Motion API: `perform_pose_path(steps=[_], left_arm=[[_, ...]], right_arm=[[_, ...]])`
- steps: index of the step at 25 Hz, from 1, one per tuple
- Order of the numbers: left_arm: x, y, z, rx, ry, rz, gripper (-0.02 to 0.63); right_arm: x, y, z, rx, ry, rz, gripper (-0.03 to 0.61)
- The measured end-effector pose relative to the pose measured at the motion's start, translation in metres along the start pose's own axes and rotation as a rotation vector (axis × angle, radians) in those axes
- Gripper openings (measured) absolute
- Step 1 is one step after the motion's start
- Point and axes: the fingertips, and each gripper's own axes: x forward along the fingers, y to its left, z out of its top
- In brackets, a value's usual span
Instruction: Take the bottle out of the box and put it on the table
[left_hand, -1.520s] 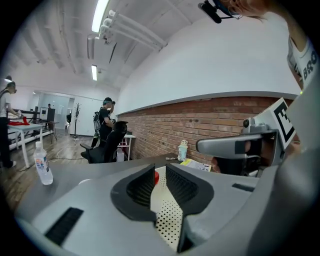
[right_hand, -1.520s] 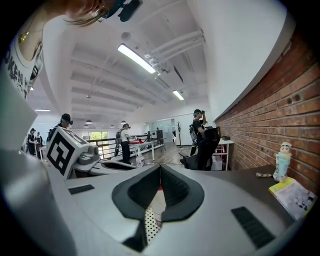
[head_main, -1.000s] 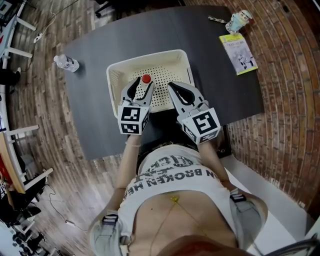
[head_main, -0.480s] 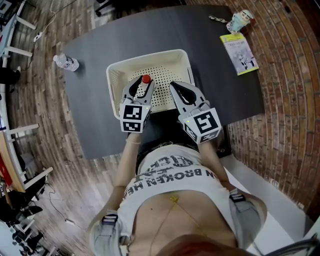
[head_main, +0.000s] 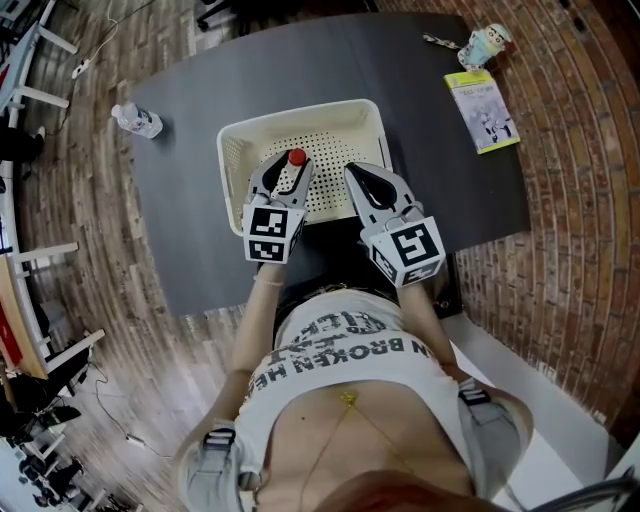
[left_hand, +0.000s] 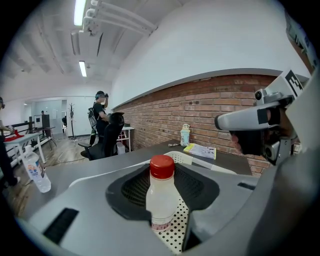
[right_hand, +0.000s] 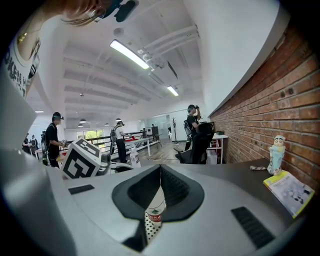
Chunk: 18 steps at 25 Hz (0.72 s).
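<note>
Bottle (left_hand: 162, 192) stands upright in the box (head_main: 232, 165), between my left tool's (head_main: 288, 172) just-closing jaws, not yet pinched. Right tool (head_main: 358, 176) is clenched, empty. It looks light and slick, so I'd grip mid-body.

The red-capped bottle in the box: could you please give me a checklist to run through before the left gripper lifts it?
1. The bottle stands upright in the perforated white box: ok.
2. It sits between the fingers of the left gripper, which have just been closing: ok.
3. Both fingers pressing the bottle: not ok; box floor shows beside it.
4. The right gripper shut, off the bottle: ok.
5. Bare table space for setting down: ok.
</note>
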Motion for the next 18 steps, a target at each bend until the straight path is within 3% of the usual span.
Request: perform_pose_path(steps=[18], left_arm=[[-0.001, -0.0012, -0.0018, -0.016, 0.001, -0.009, 0.15]], right_arm=[[-0.0059, -0.0035, 0.0009, 0.001, -0.007, -0.006, 0.009]])
